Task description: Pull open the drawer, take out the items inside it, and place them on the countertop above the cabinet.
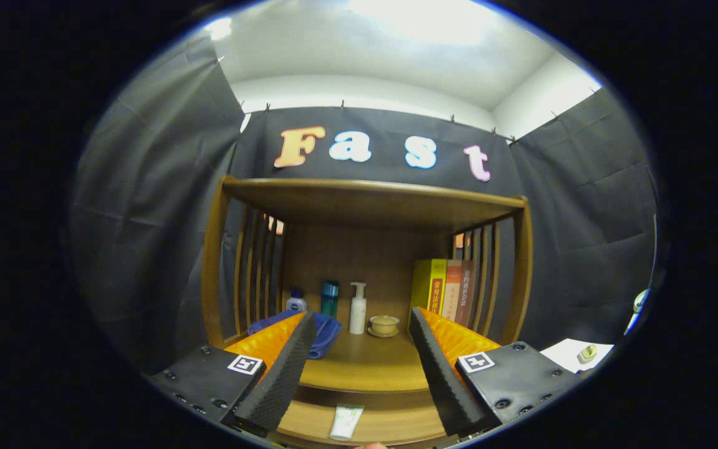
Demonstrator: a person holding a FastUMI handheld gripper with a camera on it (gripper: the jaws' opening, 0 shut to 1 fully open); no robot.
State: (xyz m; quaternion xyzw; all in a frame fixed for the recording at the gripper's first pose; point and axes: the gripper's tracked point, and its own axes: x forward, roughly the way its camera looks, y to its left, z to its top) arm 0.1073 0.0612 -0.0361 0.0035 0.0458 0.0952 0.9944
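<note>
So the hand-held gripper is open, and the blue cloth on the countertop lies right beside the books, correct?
Not quite. In the gripper view the hand-held gripper is open, but the blue cloth lies on the countertop at the opposite side from the books, below the bottles.

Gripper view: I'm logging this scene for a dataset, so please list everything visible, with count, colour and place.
Cabinet: one, brown wood, slatted sides, ahead of the claw.
Countertop: one, brown, beyond the fingers.
Drawer: one, brown, open below the countertop.
Tube: one, white and green, in the drawer between the fingers.
Cloth: one, blue, on the countertop beside one finger.
Small bottle: one, white with blue cap, at the back.
Teal bottle: one, at the back.
Pump bottle: one, white.
Cup on saucer: one, beige.
Books: three, yellow, orange, brown, upright.
Claw: one, black and orange, open, holding nothing.
</note>
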